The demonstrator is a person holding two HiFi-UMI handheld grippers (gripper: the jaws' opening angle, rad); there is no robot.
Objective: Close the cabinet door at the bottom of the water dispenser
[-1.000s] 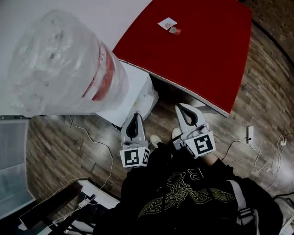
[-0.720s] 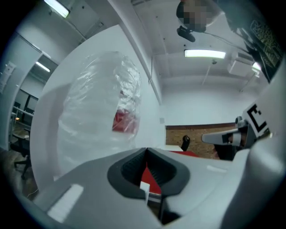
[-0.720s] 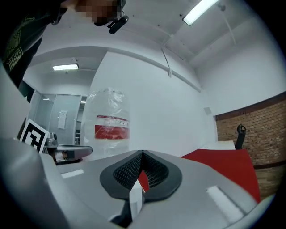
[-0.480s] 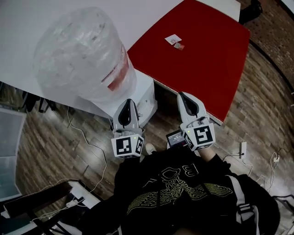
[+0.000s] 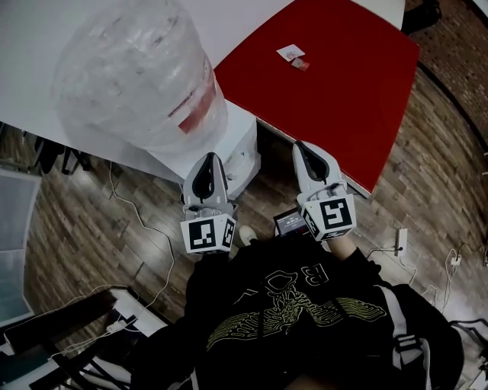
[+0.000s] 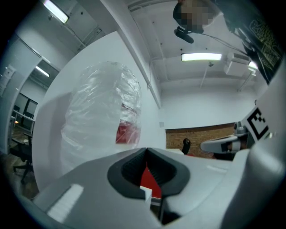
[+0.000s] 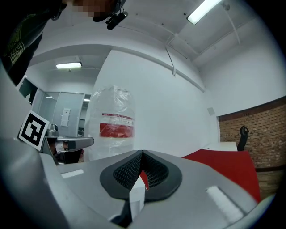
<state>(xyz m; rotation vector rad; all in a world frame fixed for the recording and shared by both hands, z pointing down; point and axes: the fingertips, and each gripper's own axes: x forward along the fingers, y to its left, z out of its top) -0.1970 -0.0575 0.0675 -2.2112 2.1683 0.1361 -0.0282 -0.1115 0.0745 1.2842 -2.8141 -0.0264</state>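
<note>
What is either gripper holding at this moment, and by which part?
Nothing is held. The left gripper and the right gripper both have their jaws closed together with nothing between them.

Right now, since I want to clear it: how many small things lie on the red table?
2. A white card lies near the red table's far end; a small reddish piece lies just beside it. More may be hidden outside the view.

Lit evenly by ceiling strip light [image 7: 203,11] at one o'clock; fisheye-bent and vignetted at edges, foreground softly blurred.
</note>
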